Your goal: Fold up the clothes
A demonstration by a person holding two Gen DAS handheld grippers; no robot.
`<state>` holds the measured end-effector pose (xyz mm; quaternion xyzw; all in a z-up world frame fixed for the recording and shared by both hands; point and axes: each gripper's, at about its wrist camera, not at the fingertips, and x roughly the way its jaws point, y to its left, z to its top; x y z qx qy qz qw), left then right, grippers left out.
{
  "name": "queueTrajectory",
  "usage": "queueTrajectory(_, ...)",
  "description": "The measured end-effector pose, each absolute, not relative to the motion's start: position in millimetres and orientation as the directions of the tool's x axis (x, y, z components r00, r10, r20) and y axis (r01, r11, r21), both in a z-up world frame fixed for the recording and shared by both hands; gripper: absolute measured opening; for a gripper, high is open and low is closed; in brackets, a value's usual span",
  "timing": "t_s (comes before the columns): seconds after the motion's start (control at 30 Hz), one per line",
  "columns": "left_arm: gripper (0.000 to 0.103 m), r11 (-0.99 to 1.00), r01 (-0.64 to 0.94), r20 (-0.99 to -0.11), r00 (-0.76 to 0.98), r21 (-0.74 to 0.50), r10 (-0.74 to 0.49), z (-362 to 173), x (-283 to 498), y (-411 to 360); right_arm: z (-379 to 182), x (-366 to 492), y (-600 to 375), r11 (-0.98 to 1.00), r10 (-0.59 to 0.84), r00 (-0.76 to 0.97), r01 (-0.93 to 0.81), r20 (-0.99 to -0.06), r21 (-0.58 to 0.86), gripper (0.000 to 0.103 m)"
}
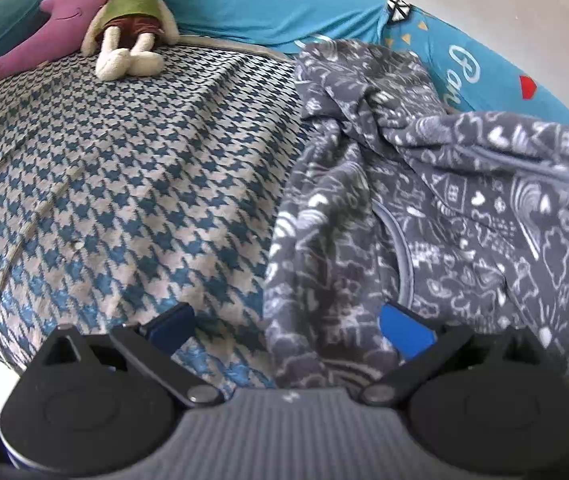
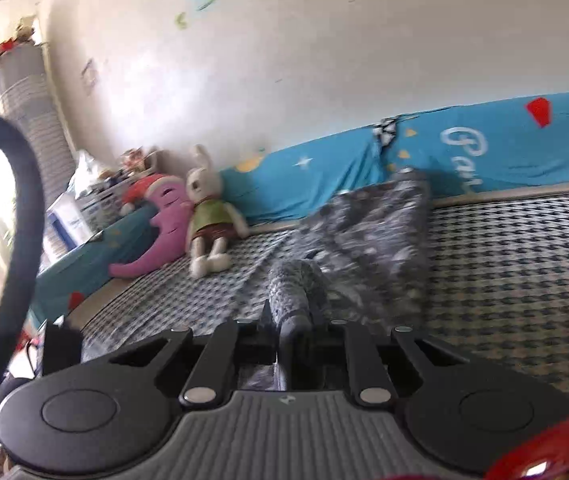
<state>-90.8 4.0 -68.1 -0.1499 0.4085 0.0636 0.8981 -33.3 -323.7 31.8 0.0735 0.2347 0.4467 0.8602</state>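
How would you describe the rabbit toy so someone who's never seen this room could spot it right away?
Look at the bed with the blue-and-cream houndstooth cover, then toward its head by the wall. There a cream plush rabbit sits against a purple moon-shaped cushion. Only the rabbit has long ears, dangling limbs, a green top and brown shorts.

Bright daylight, blown-out glare at the right wrist view's left edge, motion blur there, fisheye-bent edges.

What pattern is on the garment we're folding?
Dark grey garment with white doodle prints: hearts, clouds, rainbows. It shows best in the left wrist view.
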Motion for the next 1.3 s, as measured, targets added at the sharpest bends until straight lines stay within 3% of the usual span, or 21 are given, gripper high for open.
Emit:
queueTrajectory(0.43, 0.103, 0.85, -0.436, -0.704, 0.701, -0.294, 0.116, -54, -120, 54, 3, -77, -239, 0.531, 0.815, 0.39, -0.798, -0.428, 0.285, 0.015)
queueTrajectory(0.77, 0.103, 0.817, -0.461, -0.692, 0.713, -0.346, 0.109, -52, -126, 63, -36, -84, -207, 0.541, 0.758, 0.381, -0.82, -0.529, 0.185, 0.016)
queueTrajectory(0.93, 0.103, 0.817, -0.456, -0.689, 0.718, -0.352, 0.105, -51, -124, 64, -51, -86, -196, 0.529, 0.743, 0.358, -0.832, -0.566, 0.168, 0.025)
queueTrajectory(1.1, 0.103, 0.815, -0.461, -0.686, 0.719, -0.351, 0.111, -51, -125, 66, -50, -93, -194, 0.493, 0.751, 0.328, -0.856, -0.573, 0.156, 0.044)
queueTrajectory(1.3, 0.103, 0.809, -0.472, -0.681, 0.721, -0.35, 0.127, -49, -126, 68, -41, -110, -203, 0.382, 0.792, 0.214, -0.905, -0.572, 0.19, 0.047)
